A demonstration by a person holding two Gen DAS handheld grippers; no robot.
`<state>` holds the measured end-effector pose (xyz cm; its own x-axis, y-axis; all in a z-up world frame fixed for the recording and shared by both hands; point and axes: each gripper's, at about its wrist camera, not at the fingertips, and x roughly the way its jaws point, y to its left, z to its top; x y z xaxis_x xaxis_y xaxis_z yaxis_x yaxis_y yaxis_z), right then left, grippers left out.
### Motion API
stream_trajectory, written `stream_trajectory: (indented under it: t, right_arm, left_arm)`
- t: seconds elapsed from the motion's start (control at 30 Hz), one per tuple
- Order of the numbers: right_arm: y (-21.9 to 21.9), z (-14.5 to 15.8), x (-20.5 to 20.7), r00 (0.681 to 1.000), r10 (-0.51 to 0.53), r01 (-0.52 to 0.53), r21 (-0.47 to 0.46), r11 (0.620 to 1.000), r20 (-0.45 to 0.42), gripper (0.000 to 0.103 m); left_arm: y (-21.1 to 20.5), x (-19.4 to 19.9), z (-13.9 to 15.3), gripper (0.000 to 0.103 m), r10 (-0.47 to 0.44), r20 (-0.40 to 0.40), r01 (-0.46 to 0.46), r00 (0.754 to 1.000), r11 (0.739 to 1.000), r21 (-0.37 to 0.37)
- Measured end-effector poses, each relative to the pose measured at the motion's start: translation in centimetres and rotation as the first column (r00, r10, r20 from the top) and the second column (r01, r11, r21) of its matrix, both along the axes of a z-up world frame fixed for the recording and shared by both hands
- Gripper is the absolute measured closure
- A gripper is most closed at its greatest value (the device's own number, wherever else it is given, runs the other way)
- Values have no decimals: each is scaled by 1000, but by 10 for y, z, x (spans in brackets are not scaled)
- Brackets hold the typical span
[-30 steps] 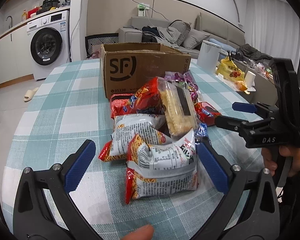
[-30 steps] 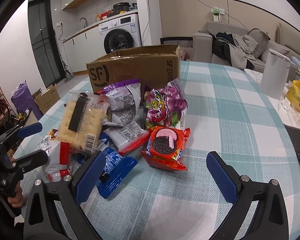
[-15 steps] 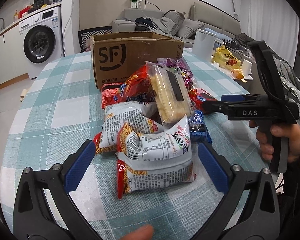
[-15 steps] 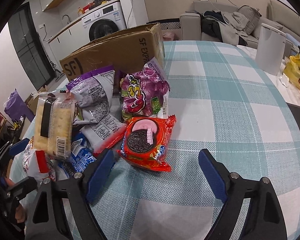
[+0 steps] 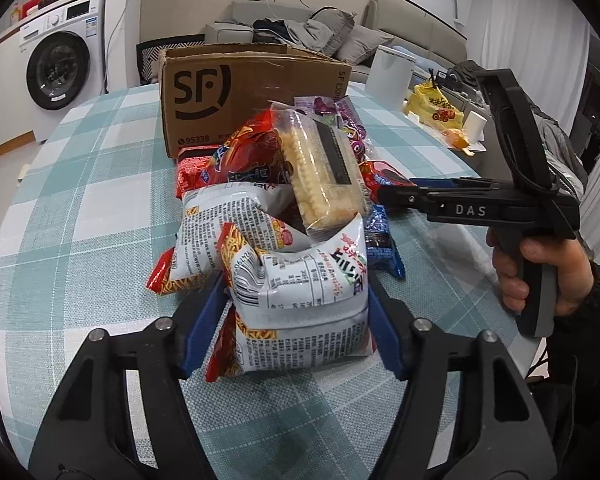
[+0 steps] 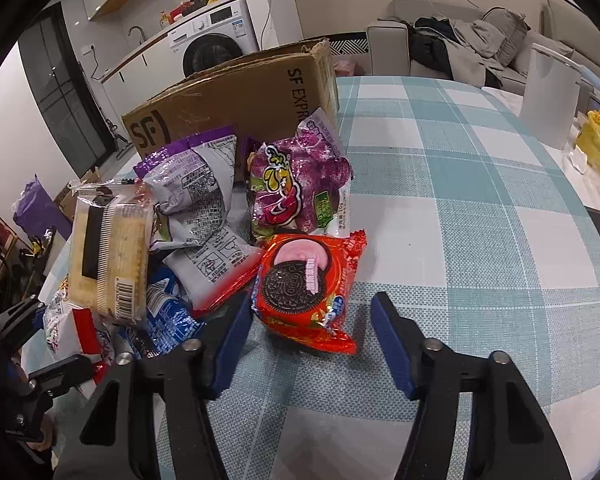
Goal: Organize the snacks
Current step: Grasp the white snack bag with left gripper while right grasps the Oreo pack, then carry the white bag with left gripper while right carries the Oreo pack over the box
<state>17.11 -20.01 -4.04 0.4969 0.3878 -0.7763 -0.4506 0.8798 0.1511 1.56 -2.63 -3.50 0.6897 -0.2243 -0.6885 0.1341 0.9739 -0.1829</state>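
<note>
A big round table with a blue and white checked cloth, and on it a brown cardboard box with black letters, open on top, likely there to take the snacks. In front of the box, a messy heap of snack bags. Nearest in the left view, a white and red puffy noodle snack bag, pinched on both sides by the left gripper, held low and level, maybe ready for a lift. Off to the heap's right side, a small red cookie pack with a black cookie picture, flat on the cloth. Around it, the right gripper, spread apart, not squeezing yet, low and pointing at the pack.
</note>
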Motion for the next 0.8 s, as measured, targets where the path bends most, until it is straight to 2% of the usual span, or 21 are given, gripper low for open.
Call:
stream_trajectory:
  t: [0.03,0.13,0.47,0.8]
  right_arm:
    - [1,0,-1,1000,5,-5,2,1000,0,54]
    - [0,1,-4,1000,5,-5,2,1000,5,57]
    - [-13,11,-17,999,-4,2,48,999,41,57]
    - [-20,36,-33,992,9,-21,100,995,122,57]
  left_arm:
    - [-1,-1,1,40,-2,0,2,1000,1000,0]
    - [0,-2,2,43,-12,9,12,1000,1000,-23]
    - [4,-13,17,46,-14,74,18,997,999,-50]
    - [8,-22,36,47,16,136,-8,991,998,-64]
